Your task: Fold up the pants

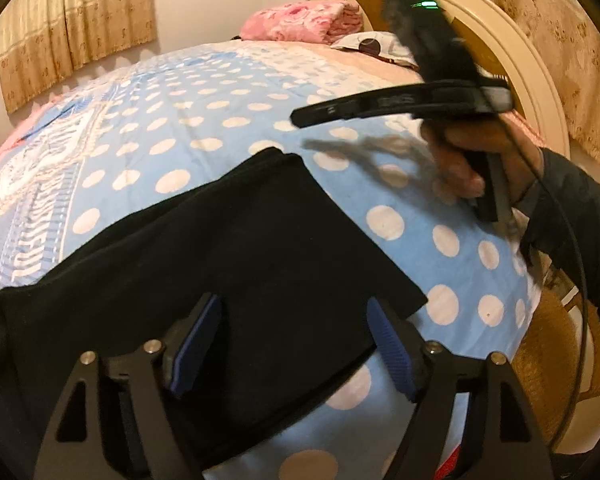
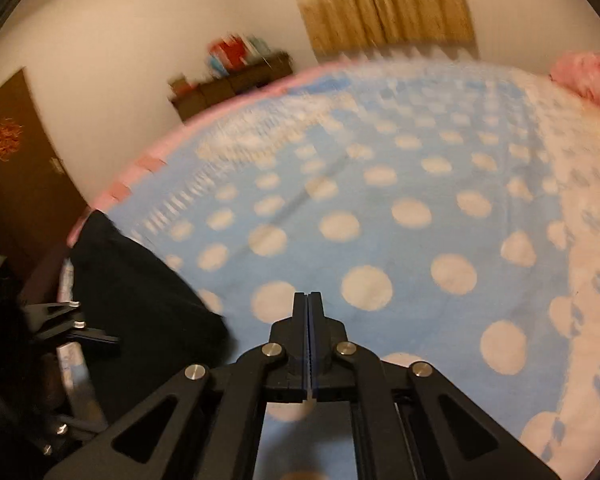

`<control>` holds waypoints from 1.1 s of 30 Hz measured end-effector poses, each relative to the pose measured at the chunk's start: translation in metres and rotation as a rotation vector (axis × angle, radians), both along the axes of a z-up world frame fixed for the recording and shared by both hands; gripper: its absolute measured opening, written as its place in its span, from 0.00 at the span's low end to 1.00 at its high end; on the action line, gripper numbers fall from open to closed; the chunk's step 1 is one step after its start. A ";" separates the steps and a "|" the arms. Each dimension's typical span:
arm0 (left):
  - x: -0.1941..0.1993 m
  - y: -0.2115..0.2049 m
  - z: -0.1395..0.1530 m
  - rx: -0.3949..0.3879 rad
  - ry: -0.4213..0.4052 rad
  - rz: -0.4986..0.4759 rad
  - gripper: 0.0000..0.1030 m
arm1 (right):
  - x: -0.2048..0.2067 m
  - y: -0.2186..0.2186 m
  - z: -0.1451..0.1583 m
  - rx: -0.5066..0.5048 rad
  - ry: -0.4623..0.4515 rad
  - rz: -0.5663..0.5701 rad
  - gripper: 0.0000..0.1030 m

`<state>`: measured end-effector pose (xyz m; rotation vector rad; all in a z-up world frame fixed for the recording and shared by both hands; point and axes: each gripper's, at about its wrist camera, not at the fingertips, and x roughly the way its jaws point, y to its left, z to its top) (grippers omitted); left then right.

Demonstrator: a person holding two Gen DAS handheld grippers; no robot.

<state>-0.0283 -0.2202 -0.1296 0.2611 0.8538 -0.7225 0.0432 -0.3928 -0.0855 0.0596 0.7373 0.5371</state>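
Note:
The black pants lie folded into a flat strip on a blue blanket with white dots. My left gripper hovers over the strip's near right end, its blue pads standing wide apart and open. A hand holds my right gripper above the blanket to the right of the pants. In the right wrist view my right gripper is shut with nothing between its fingers, and the pants lie to its left.
A folded pink blanket and a white pillow lie by the round headboard. Curtains hang behind. A wicker seat stands beside the bed. A shelf with books and a dark door line the far wall.

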 end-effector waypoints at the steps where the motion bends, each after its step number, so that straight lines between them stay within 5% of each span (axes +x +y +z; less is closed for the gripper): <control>1: 0.002 0.001 0.001 -0.015 0.011 0.005 0.76 | -0.005 0.002 0.005 -0.013 -0.017 0.017 0.00; 5: 0.006 0.012 0.012 -0.050 0.058 0.033 0.76 | -0.015 0.016 0.018 -0.044 -0.043 0.044 0.01; 8: 0.003 0.041 0.029 -0.051 0.014 0.101 0.76 | -0.015 0.024 0.029 -0.021 -0.042 0.046 0.01; 14: 0.003 0.156 0.039 -0.035 -0.005 0.377 0.76 | 0.001 0.085 0.058 0.027 -0.002 0.120 0.01; 18: 0.010 0.211 0.025 -0.031 0.026 0.522 0.76 | 0.040 0.154 0.063 0.142 0.190 0.239 0.08; 20: 0.013 0.232 0.014 -0.064 0.072 0.565 0.76 | 0.061 0.187 0.055 0.208 0.308 0.284 0.41; 22: 0.014 0.235 0.006 -0.080 0.092 0.567 0.76 | 0.080 0.227 0.043 0.255 0.423 0.339 0.56; 27: 0.015 0.225 -0.005 -0.015 0.069 0.522 0.76 | 0.110 0.300 0.015 0.164 0.574 0.388 0.56; 33: 0.020 0.227 -0.013 0.007 0.057 0.498 0.80 | 0.129 0.331 -0.025 0.162 0.757 0.436 0.56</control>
